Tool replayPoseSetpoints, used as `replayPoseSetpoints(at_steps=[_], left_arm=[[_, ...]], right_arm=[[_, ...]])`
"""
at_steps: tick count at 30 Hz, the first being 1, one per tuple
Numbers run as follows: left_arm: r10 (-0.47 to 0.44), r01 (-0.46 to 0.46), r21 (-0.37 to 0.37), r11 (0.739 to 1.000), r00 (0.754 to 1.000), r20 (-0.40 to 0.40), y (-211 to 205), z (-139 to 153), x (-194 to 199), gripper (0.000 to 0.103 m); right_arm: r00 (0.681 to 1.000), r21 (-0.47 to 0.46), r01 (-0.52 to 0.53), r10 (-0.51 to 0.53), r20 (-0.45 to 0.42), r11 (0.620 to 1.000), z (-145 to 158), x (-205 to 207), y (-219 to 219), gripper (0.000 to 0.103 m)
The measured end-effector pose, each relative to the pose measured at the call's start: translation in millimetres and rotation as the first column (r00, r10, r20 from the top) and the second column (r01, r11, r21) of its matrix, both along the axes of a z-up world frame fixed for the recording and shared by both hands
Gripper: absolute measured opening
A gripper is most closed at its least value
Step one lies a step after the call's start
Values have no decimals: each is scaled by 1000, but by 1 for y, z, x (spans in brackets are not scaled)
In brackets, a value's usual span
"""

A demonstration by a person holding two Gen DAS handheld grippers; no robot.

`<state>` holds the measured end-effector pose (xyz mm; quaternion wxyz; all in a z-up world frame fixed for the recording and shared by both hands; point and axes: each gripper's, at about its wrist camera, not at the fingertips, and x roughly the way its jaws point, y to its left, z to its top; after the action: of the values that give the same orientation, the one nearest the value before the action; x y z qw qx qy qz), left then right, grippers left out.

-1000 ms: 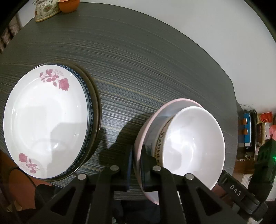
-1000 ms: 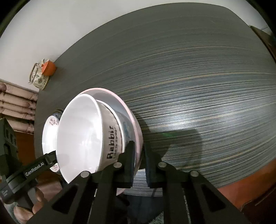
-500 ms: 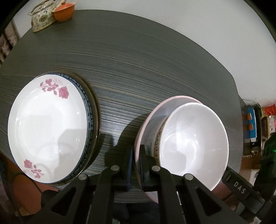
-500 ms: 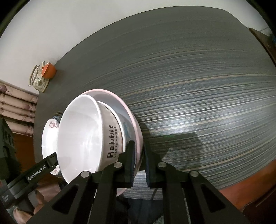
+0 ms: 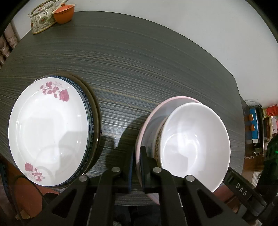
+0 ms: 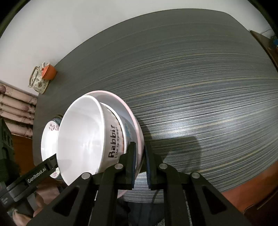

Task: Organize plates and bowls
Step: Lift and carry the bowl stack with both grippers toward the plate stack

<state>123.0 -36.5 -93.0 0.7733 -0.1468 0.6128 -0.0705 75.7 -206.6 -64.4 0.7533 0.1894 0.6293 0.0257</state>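
Observation:
A pink-rimmed bowl holds a white bowl lettered "Rabbit" nested inside it. Both hang above the dark striped table. My left gripper is shut on the pink rim from one side. From the opposite side my right gripper is shut on the same rim. To the left lies a stack of plates, a white plate with pink roses on top of a blue-patterned plate.
A floral teapot and an orange cup stand at the table's far corner. A shelf with boxes lies beyond the table's right edge. A hand holds the left gripper's body.
The bowl stack has risen slightly and the view has pulled back a little, showing more of the teapot corner. Both grippers stay shut on the pink rim.

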Motion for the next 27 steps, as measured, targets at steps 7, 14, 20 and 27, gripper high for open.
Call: replayPoseSetpoints(at_steps=[7,14,20,27], left_arm=[[3,-3,-2,1000,1000,8,1,2,0,5],[8,-8,-5,1000,1000,23,6,6,-2,5],[22,-22,-7,1000,999,42,15,14,-3,5],[51,-50,-3,999,996,68,33,28,-4,6]], right_arm=[[1000,0,0,0,6,1000,1,1,0,12],[1000,-3,-4,4,23,1000,6,4,2,12],[999,-2,-16,16,41,1000,12,5,2,12],[997,12,-44,43,60,999,14,7,4,12]])
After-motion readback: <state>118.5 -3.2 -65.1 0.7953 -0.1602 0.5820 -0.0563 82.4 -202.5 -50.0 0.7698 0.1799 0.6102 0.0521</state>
